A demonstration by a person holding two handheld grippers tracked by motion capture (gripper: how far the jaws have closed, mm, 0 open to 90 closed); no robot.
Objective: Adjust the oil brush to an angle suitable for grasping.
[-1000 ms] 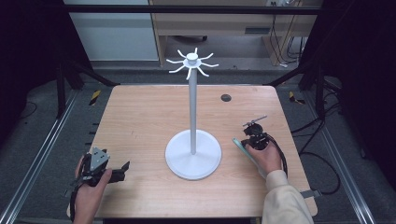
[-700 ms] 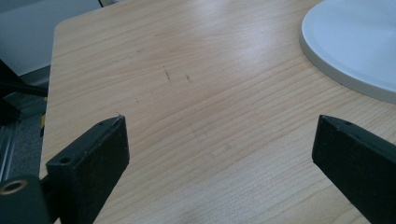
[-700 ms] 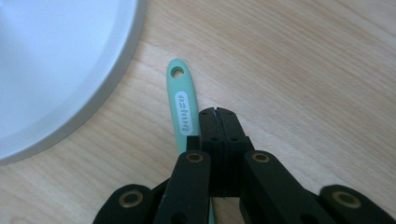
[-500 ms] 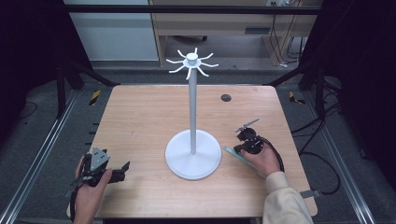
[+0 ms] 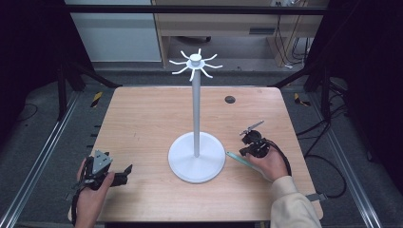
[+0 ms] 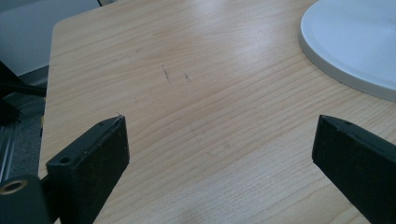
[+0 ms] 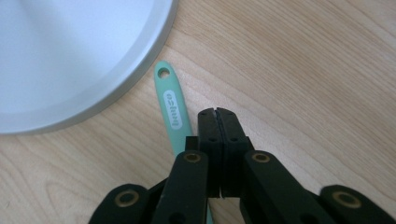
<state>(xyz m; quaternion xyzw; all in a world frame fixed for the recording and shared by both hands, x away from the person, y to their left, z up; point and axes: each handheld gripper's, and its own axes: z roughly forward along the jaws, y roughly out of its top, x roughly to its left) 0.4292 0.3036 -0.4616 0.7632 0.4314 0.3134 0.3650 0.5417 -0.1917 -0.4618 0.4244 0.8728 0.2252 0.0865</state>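
Hands are holding both grippers near the worktop's near edge: left gripper (image 5: pixel 124 170), right gripper (image 5: pixel 249 135), stand (image 5: pixel 196 156) between. Left fingers (image 6: pixel 91 156) are gaping wide. Right fingers (image 7: pixel 217 126) are pressing together, empty, beside a green handle (image 7: pixel 173 107).

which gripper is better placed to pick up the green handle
Right. The right gripper sits shut directly beside the green handle; the left gripper, open, is across the stand base.

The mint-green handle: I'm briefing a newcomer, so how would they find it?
Start at the white stand's round base mid-table. Beside its rim, toward the right gripper, lies the flat mint-green plastic handle. Its hanging hole and raised lettering mark it out.
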